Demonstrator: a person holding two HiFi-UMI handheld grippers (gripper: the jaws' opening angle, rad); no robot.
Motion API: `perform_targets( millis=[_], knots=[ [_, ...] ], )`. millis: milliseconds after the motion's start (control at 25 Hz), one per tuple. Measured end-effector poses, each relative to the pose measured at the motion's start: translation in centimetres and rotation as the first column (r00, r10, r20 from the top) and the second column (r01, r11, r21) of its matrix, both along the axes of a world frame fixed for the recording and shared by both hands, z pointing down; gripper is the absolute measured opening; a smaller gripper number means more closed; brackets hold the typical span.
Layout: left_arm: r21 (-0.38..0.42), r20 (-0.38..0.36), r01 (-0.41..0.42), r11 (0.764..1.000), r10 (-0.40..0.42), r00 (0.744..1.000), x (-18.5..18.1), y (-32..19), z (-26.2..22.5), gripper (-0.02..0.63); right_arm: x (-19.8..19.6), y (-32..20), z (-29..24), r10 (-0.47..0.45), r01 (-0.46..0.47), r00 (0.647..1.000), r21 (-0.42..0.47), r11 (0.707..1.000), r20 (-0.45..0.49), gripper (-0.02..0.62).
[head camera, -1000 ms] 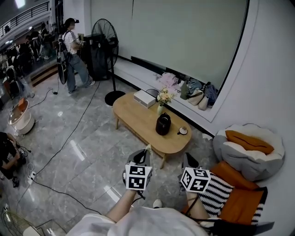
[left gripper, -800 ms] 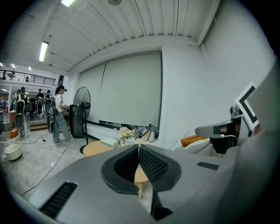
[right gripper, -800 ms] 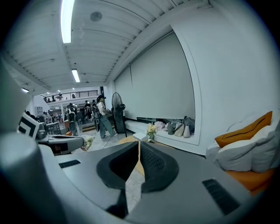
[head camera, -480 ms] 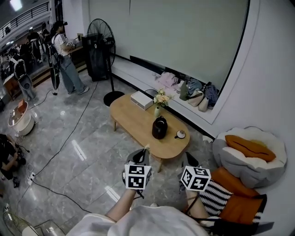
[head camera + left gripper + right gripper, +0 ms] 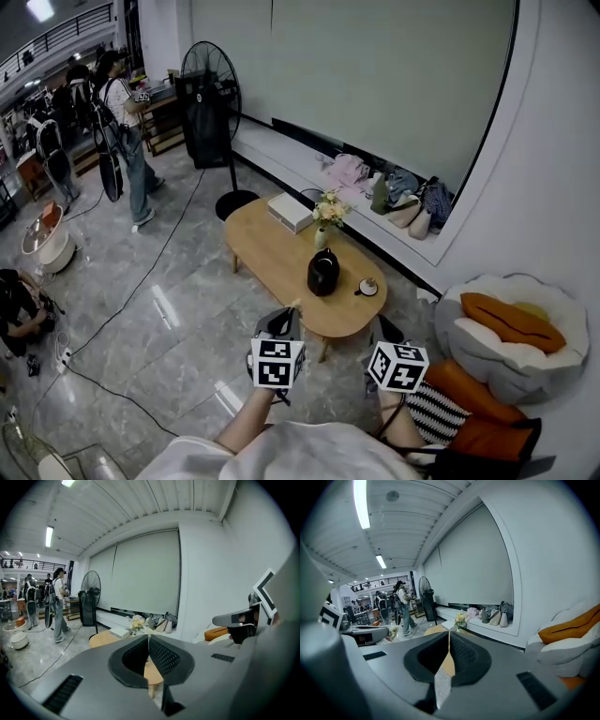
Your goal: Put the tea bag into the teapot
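Note:
A black teapot (image 5: pixel 322 272) stands on the oval wooden table (image 5: pixel 272 253) ahead of me, with a small cup on a saucer (image 5: pixel 367 287) to its right. My left gripper (image 5: pixel 292 309) hangs in the air short of the table's near end. Its jaws are shut, and a small pale yellowish piece, apparently the tea bag (image 5: pixel 297 303), sticks out at the tip. From the right gripper view that piece (image 5: pixel 393 632) shows at the left gripper's tip. My right gripper (image 5: pixel 382 324) is beside it, shut with nothing in it. In the left gripper view the pads (image 5: pixel 161 656) meet.
A flower vase (image 5: pixel 322 223) and a white box (image 5: pixel 291 212) stand on the table's far half. A standing fan (image 5: pixel 211 80) is beyond it, and bags (image 5: pixel 403 202) lie on the wall ledge. A white seat with an orange cushion (image 5: pixel 511 323) is at right. Cables (image 5: pixel 141 281) cross the floor, and people stand far left.
The table and teapot have shifted slightly in the head view as the camera moved. The person by the fan has walked left. Both grippers keep their places in the frame, still shut.

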State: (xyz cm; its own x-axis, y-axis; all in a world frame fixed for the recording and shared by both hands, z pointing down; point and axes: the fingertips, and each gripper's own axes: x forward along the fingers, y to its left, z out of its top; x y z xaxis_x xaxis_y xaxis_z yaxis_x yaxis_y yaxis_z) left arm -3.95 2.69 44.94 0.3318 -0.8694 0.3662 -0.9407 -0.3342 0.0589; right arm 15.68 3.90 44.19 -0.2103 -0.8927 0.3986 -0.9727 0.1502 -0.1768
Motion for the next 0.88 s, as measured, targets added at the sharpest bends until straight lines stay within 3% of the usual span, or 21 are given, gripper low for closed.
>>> perform_targets(
  millis=[520, 880],
  knots=[
    [-0.034, 0.033, -0.006, 0.999, 0.007, 0.999, 1.9, -4.4, 2.3, 0.017, 2.1, -4.1, 3.6, 0.007, -0.005, 1.000, -0.075, 0.997, 0.025, 0.035],
    [-0.004, 0.016, -0.039, 0.999, 0.039, 0.999, 3.4, -11.7, 1.5, 0.017, 3.3, -10.7, 2.3, 0.026, -0.026, 1.000, -0.040, 0.999, 0.012, 0.035]
  ],
)
